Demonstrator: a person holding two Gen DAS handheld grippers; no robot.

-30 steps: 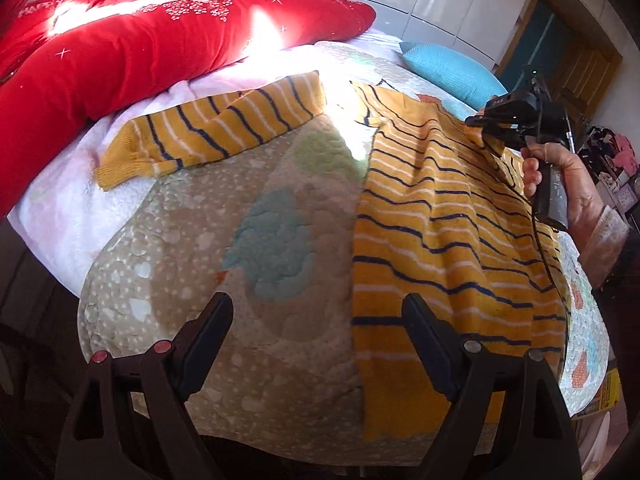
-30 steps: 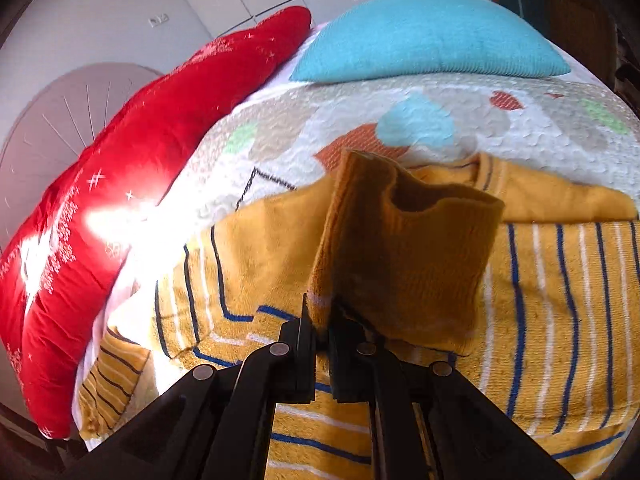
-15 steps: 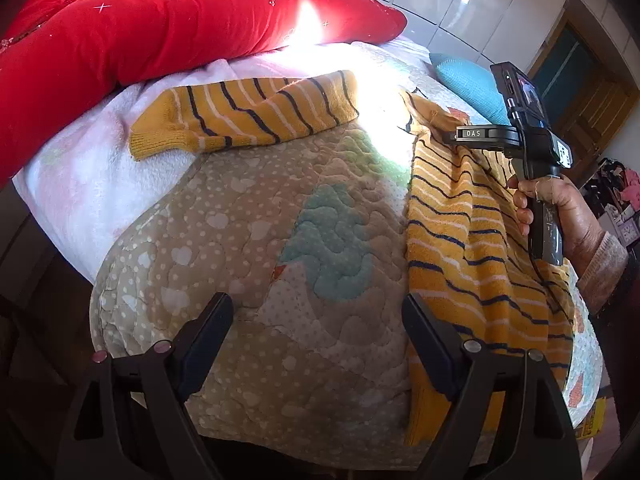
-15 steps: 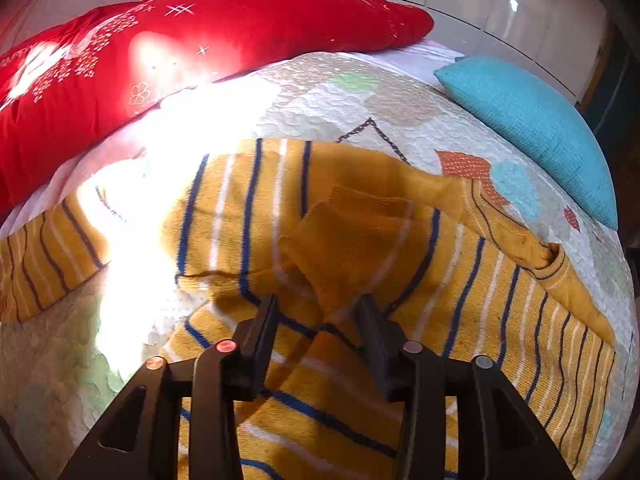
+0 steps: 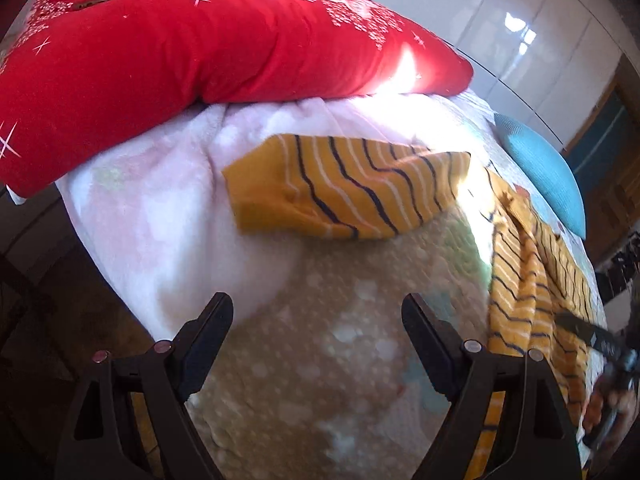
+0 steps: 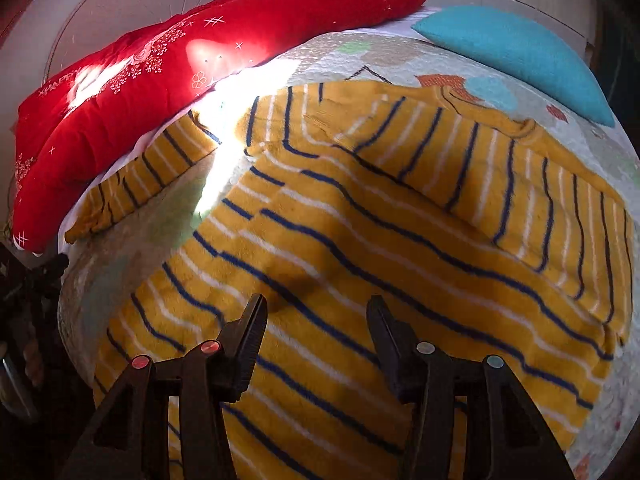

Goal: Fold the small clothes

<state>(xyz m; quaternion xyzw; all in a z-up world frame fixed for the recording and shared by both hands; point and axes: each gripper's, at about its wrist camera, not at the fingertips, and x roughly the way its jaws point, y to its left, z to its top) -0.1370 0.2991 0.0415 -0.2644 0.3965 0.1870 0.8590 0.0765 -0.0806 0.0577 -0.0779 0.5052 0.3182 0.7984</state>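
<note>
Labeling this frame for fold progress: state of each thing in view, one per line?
left hand-held gripper: open, empty
right hand-held gripper: open, empty, over the sweater
striped sweater: flat on the quilt, one sleeve folded over the body
other sleeve: stretched out, unfolded

The only legible lettering stands on the red cushion [image 6: 168, 92]. In the right wrist view, white capitals reading "HAPPY" appear on its fabric near the cushion's left end, beside white snowflake and star motifs; the letters that follow are washed out by sun glare and cannot be read. In the left wrist view the same red cushion [image 5: 200, 52] shows only white star and snowflake motifs, with no readable characters. No other text, brand, number or sign is legible in either view.
</note>
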